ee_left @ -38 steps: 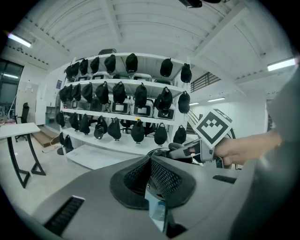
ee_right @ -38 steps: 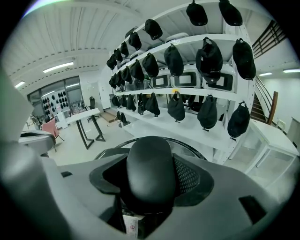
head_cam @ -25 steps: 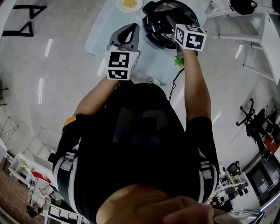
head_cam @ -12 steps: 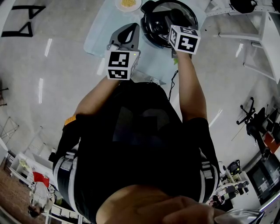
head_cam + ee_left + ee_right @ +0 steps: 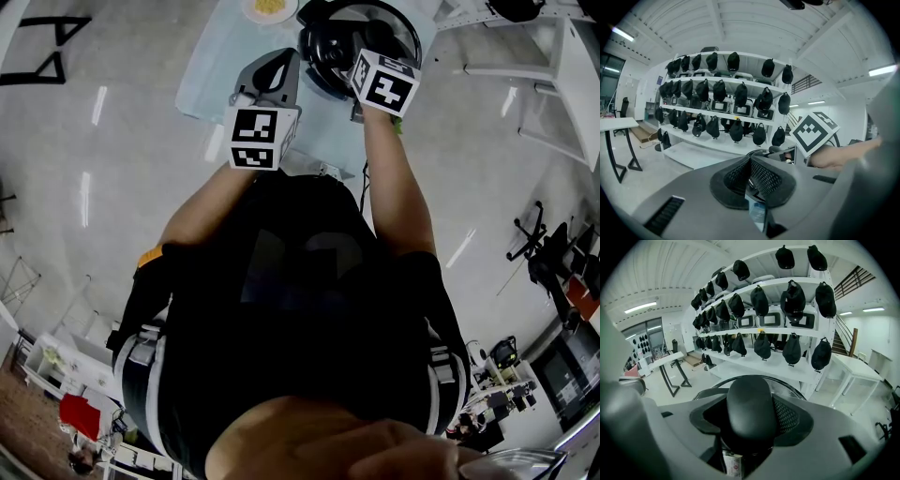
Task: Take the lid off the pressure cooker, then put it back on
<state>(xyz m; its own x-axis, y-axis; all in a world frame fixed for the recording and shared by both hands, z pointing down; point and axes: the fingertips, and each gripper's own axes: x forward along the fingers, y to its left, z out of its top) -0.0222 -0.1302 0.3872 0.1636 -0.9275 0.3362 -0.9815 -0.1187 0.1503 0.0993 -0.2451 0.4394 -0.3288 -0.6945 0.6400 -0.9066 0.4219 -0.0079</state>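
Looked steeply down past a dark shirt to a pale blue table (image 5: 211, 75). Found the black pressure cooker (image 5: 323, 61) at the table's far end, with its lid (image 5: 398, 28) seated on top. Held the right gripper (image 5: 366, 54) out over the cooker, marker cube uppermost. Had its jaws clamped on the lid's rounded black handle (image 5: 750, 413), which filled the whole gap between the pads. Held the left gripper (image 5: 281, 61) over the table, just left of the cooker and apart from it, jaws shut together with nothing between them. Saw a small plate (image 5: 269, 7) of yellow food beside the cooker, at the far left. Faced white shelves (image 5: 787, 282) hung with dark caps (image 5: 794, 296) beyond the table.
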